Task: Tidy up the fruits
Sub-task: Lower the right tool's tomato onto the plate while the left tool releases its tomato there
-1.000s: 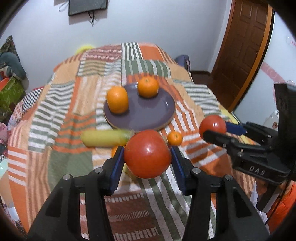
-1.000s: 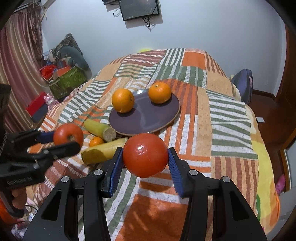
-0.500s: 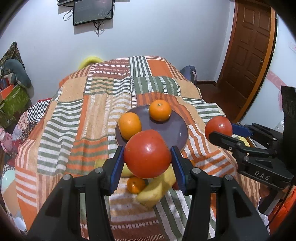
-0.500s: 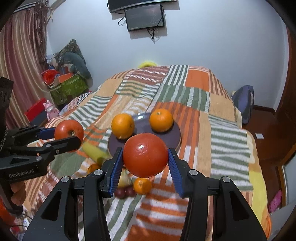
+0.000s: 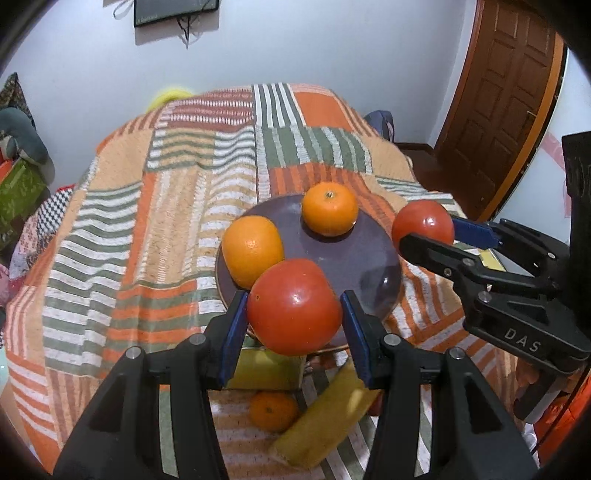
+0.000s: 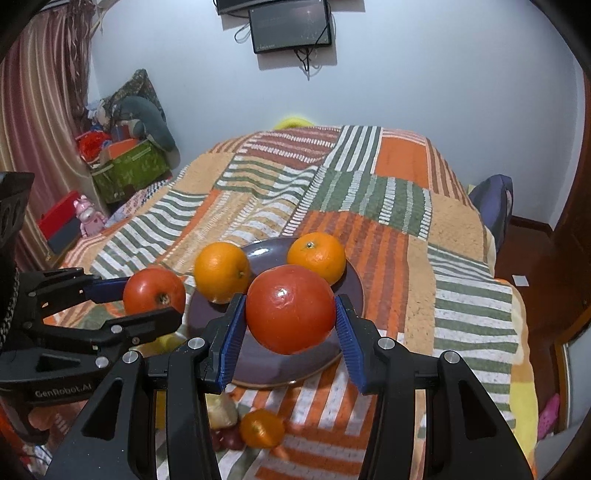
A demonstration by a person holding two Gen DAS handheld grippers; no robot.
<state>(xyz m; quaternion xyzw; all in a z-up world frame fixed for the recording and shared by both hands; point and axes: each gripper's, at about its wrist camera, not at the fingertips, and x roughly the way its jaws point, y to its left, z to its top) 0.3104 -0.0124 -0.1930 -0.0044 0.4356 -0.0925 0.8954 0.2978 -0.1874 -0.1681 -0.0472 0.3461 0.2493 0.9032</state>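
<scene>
- Two red tomatoes ride in the air: one (image 5: 293, 306) clamped between the blue pads of the left hand-held gripper (image 5: 293, 314), the other (image 6: 290, 308) pinched the same way in the right hand-held gripper (image 6: 290, 314).
- Over the last second both have swung from the loose fruit at the foot of the bed to a spot above the purple plate (image 5: 373, 258), the left tomato over its near rim, the right nearer its middle.
- By the look of it, the carry is all but over and the set-down comes next.
- Two oranges already sit on the plate, one at the left edge (image 5: 253, 251) and one at the back (image 5: 330, 208); the bare patch lies front and right, so either tomato could nudge an orange or roll off the shallow rim.
- The grippers hang close side by side, each visible in the other's view, and could clash if they lower together.
- Still on the striped bedspread (image 5: 122, 206) below: a small mandarin (image 5: 273, 406) and yellow pieces (image 5: 325, 421), likely banana, with something dark red beside them in the right view, too hidden to name.
- A wall screen (image 6: 291, 26) and a wooden door (image 5: 498, 92) frame the room.
</scene>
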